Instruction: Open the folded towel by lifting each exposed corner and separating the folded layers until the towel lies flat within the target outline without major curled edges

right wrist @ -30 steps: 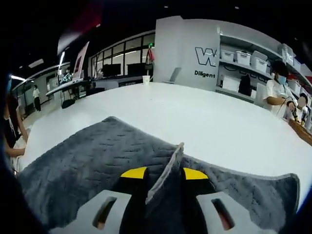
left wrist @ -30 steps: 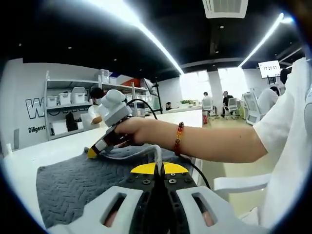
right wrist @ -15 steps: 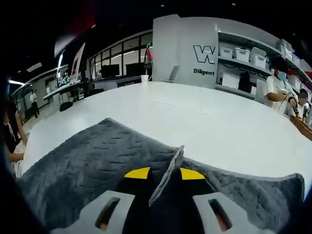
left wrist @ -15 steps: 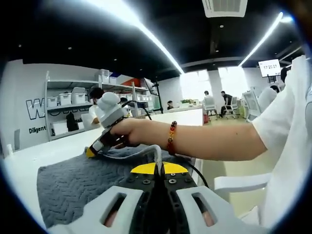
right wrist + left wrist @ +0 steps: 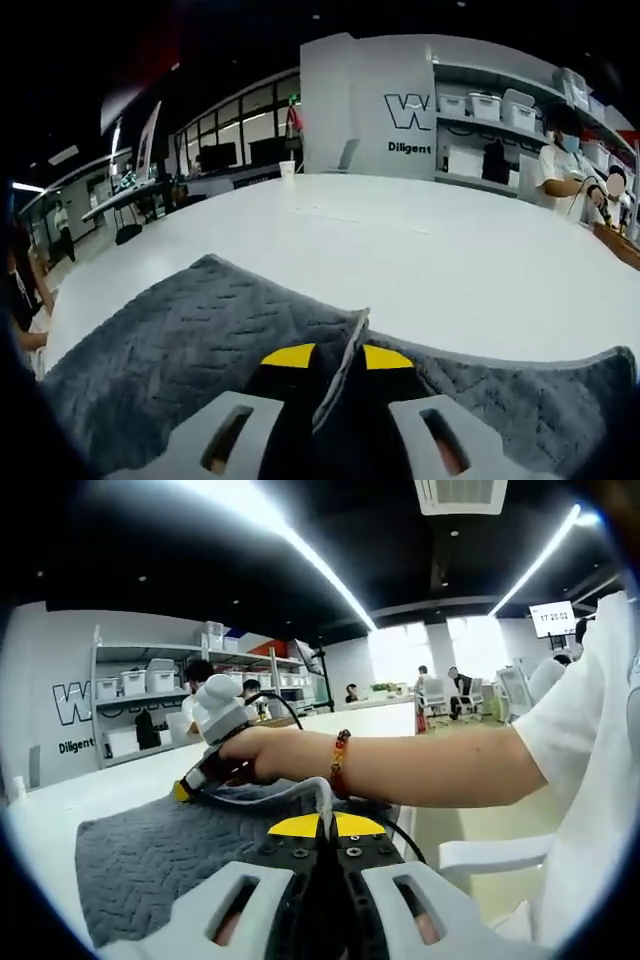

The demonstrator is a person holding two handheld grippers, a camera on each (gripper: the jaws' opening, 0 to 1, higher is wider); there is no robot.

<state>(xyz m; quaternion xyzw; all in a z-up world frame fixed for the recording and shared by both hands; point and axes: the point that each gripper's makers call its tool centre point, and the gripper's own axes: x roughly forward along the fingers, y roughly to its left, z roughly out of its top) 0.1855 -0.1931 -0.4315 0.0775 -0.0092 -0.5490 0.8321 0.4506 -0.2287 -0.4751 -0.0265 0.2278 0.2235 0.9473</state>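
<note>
A grey ribbed towel (image 5: 150,855) lies spread on the white table (image 5: 90,790). My left gripper (image 5: 328,832) is shut on the towel's near edge, its yellow tips pinching a thin fold of cloth. A person's hand holds my right gripper (image 5: 190,785) at the towel's far edge, low on the cloth. In the right gripper view, the right gripper (image 5: 338,358) is shut on a raised flap of the towel (image 5: 170,345), which stands up between the yellow tips.
The white table (image 5: 400,240) stretches wide beyond the towel. Shelves with white bins (image 5: 490,110) line the far wall, and a person (image 5: 560,170) stands there. A white chair (image 5: 480,855) sits at the table's right side. The holder's white sleeve (image 5: 590,740) is at the right.
The right gripper and the hand have shifted slightly left along the towel's far edge, still holding the flap. The left gripper has stayed put.
</note>
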